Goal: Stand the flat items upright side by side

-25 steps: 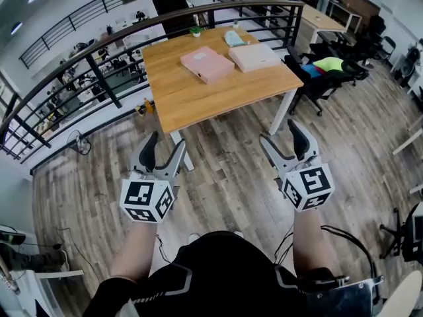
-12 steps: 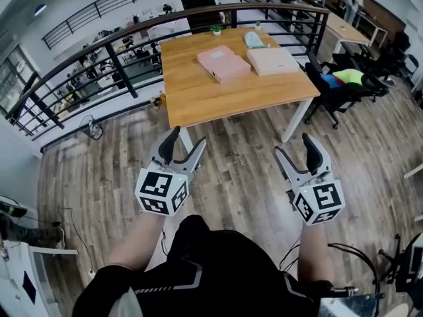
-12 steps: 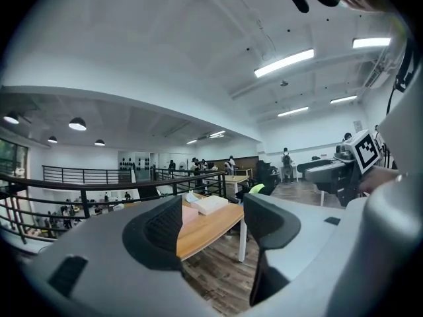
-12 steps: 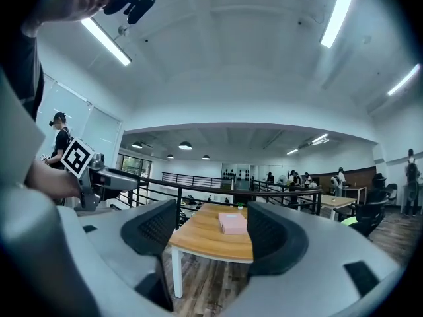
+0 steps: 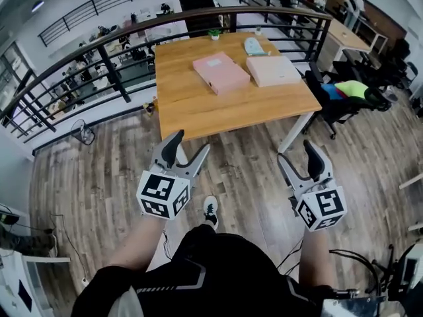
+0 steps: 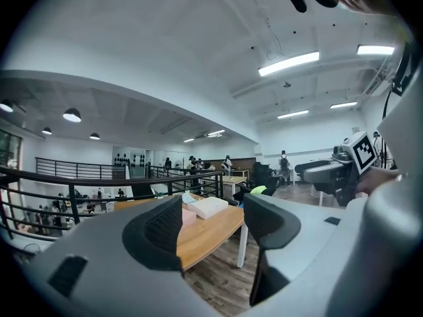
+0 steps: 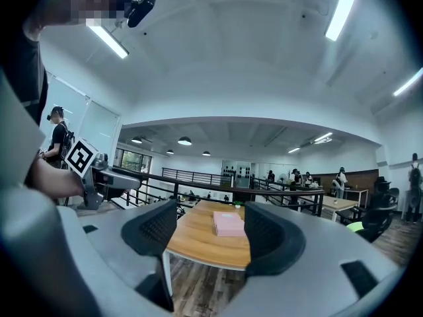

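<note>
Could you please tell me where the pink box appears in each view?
Head view: pink box upper centre, on the table.
Left gripper view: only a sliver of the box, past the left jaw.
Right gripper view: the box at centre, far beyond the jaws.
Shared landmark: the table.

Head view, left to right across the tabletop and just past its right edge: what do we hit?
pink box → beige box → black office chair. The small plant and the light blue item overlap the boxes sideways, so both are left out.
</note>
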Demonstrator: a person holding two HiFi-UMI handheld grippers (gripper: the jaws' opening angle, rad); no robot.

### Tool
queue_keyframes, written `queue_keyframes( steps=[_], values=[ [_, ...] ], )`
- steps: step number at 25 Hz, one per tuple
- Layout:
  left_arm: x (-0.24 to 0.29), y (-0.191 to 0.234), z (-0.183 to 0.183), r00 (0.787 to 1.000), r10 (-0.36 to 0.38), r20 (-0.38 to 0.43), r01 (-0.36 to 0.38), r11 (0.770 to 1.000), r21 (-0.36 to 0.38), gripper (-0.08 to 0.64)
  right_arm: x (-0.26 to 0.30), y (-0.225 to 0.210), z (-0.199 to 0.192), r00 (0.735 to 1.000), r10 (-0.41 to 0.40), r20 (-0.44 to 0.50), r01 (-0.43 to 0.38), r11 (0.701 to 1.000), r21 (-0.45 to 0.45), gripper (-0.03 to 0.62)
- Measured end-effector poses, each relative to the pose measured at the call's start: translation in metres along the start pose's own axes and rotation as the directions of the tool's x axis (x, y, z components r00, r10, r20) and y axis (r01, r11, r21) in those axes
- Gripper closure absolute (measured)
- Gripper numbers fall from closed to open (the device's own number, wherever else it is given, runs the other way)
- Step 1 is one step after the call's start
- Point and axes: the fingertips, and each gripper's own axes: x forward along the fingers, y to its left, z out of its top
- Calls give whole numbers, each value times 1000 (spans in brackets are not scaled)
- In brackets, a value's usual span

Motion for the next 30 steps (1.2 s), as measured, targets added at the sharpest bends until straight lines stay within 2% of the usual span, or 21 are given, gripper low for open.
queue_keyframes(
  steps=[4, 9, 15, 18, 22, 30],
  values=[
    [46, 41, 0, 1000, -13, -5, 13, 1000, -22, 259, 53, -16, 8, 1000, 5, -2, -5, 1000, -13, 268],
    [109, 76, 20, 999, -30, 28, 30, 999, -28, 259, 109, -51, 22, 999, -25, -25, 24, 999, -30, 268],
    [167, 138, 32, 1000, -8, 11, 8, 1000, -10, 259, 193, -72, 26, 1000, -16, -22, 16, 1000, 8, 270],
    [197, 162, 29, 1000, -27, -5, 27, 999, -31, 259, 231, -84, 26, 999, -24, -27, 24, 1000, 13, 270],
    [223, 189, 27, 999, -33, -4, 32, 998, -51, 259, 269, -89, 30, 999, -16, -33, 17, 1000, 20, 272],
    [254, 222, 20, 1000, 14, -13, -15, 997, -74, 259, 325, -108, 29, 998, 41, -50, -41, 999, 5, 275]
  ],
)
